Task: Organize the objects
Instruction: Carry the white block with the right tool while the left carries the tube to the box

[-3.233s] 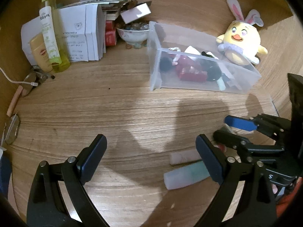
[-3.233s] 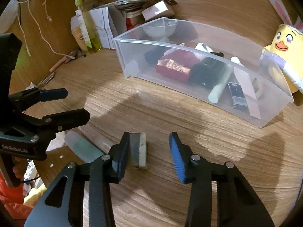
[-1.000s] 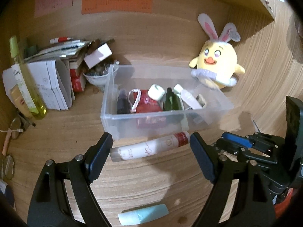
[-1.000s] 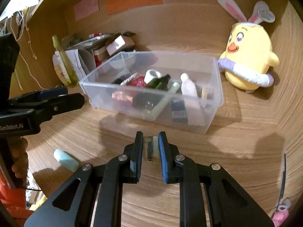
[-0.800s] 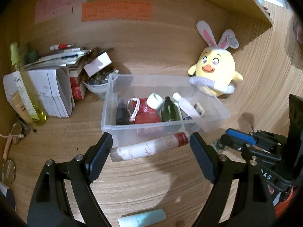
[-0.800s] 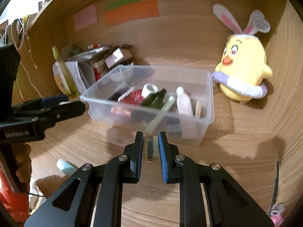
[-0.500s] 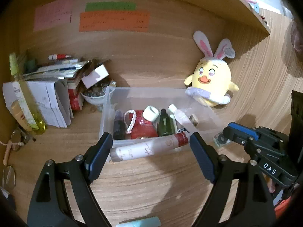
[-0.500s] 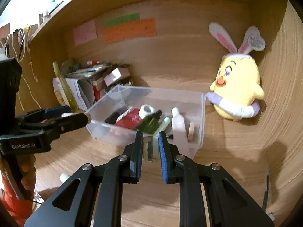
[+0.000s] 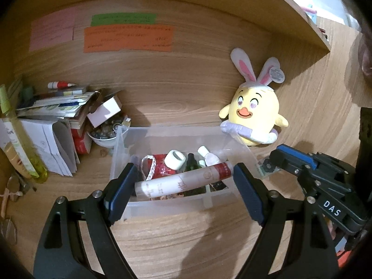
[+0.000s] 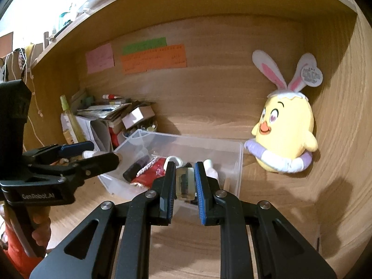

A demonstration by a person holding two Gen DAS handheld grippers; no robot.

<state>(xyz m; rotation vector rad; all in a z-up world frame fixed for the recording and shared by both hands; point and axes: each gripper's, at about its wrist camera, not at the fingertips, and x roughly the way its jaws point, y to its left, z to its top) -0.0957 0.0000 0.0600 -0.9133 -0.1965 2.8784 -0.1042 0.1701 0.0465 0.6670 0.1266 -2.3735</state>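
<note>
Two tongs in view. The left tongs (image 9: pixel 183 190) grip one white tube with a red cap (image 9: pixel 183 184) endwise; its long axis runs across the view, cap end toward the right and slightly raised, held above the near wall of the one clear bin (image 9: pixel 162 205). The right tongs (image 10: pixel 184 181) are closed on one small translucent block (image 10: pixel 184 183), standing upright between the pads, in front of the bin's near edge. The bin rests on the wooden surface (image 9: pixel 186 244). One yellow plush chick (image 9: pixel 253 118) sits beside the bin's right end. Only the left view shows the bowl of small items (image 9: pixel 104 134); only the right view shows the hand (image 10: pixel 40 229) holding the left tongs. Three coloured notes (image 9: pixel 127 39) on the back panel.
</note>
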